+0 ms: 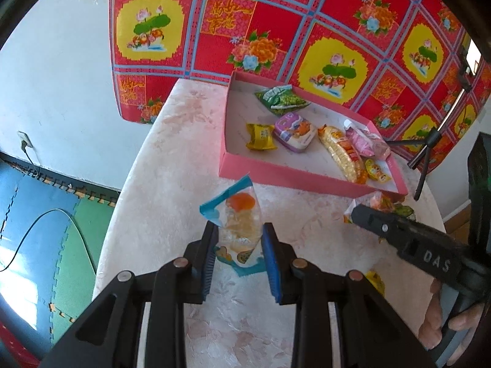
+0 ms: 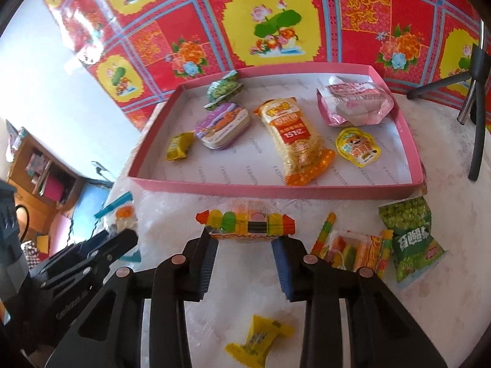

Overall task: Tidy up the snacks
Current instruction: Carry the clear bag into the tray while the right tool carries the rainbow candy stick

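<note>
Pale marbled tabletop (image 1: 172,165) before a red floral cloth, pink tray (image 2: 276,187) half filled with snacks.

Left tongs (image 1: 239,239) are clamped on a clear, blue-edged jelly pouch (image 1: 236,214), upright, long axis pointing toward the tray just ahead. Right tongs (image 2: 245,242) sit either side of a striped gummy packet (image 2: 245,222); whether the pads press yet I cannot tell. It lies crosswise to them, just before the tray's near wall. Further right, a green pea bag (image 2: 411,239) waits outside.
</note>
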Tool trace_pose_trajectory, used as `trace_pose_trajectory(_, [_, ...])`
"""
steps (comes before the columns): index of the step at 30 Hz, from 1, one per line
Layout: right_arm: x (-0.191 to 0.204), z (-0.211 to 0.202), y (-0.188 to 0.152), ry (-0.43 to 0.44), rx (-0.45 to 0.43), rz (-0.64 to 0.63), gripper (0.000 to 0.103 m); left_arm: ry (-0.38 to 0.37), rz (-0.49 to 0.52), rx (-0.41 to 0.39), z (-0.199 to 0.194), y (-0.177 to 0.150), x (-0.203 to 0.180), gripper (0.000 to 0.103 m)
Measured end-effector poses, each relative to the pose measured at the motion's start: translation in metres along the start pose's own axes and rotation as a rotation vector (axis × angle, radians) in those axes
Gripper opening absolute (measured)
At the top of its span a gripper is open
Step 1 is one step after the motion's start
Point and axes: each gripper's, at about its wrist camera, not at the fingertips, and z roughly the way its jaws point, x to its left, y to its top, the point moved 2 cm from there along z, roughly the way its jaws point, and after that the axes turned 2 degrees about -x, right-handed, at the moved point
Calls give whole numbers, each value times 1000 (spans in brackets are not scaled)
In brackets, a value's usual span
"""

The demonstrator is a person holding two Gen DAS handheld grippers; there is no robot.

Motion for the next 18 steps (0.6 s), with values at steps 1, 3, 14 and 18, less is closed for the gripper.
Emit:
trace_pose_trajectory(1, [1, -3, -1, 10, -1, -4, 36, 0, 1, -3, -1, 1, -1, 30])
trace_pose_trajectory(3, [2, -8, -3, 22, 0, -9, 36, -1, 4, -11, -5, 2, -2, 30])
trace_pose_trajectory(14, [-5, -30, -8, 67, -16, -19, 36, -19, 16, -37, -14, 9, -11, 30])
trace_pose_trajectory(18, [-11, -37, -5, 66, -28, -11, 36, -23, 19, -37, -16, 15, -14, 30])
